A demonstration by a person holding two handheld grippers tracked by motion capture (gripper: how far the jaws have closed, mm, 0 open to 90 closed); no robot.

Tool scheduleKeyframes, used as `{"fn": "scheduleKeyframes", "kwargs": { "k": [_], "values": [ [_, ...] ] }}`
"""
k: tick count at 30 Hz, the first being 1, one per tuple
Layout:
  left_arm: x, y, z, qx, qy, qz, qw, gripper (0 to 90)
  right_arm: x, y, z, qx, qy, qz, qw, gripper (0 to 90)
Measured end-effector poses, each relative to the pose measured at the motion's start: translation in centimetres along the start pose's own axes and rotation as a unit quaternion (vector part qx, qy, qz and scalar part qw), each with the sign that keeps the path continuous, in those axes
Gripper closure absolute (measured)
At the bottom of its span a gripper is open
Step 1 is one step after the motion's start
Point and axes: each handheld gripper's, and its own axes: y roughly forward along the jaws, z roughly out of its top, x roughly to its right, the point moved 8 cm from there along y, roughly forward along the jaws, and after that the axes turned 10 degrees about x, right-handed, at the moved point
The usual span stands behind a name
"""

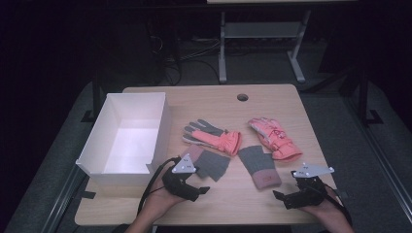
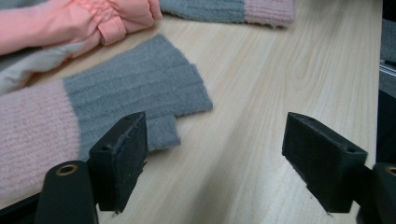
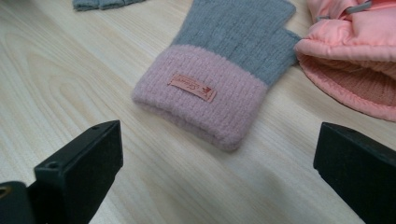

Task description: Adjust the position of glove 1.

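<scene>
coral ski glove (image 1: 212, 135) flat, mid-surface | second coral ski glove (image 1: 274, 137) flat, right of it | grey-pink knit mitt (image 1: 212, 162) flat, front-left | matching knit mitt (image 1: 260, 166) flat, front-right, label up

**Table contents**

Light wood table (image 1: 291, 204), round hole (image 1: 242, 97) near far edge. On it: white open box (image 1: 128, 138) at left, two coral ski gloves (image 1: 214, 137) (image 1: 275, 138) mid-table, two grey-pink knit mitts (image 1: 210, 162) (image 1: 259, 165) in front of them.
</scene>
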Motion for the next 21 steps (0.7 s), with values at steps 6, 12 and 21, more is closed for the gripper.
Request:
{"fn": "scheduleKeyframes", "kwargs": {
  "k": [6,12,21],
  "values": [
    [0.1,0.2,0.2,-0.002,0.001,0.001,1.0000,36.8,0.3,-0.1,-0.1,0.002,0.004,-0.001,1.0000,1.1],
    [-0.2,0.7,0.8,-0.006,-0.013,0.004,0.9999,63.4,0.5,-0.3,-0.2,-0.001,0.010,-0.004,0.9999,1.1],
    [-1.5,1.6,2.3,-0.011,-0.009,0.028,0.9995,89.7,1.0,-0.4,-0.1,0.002,0.011,-0.011,0.9999,1.1]
  ]
}}
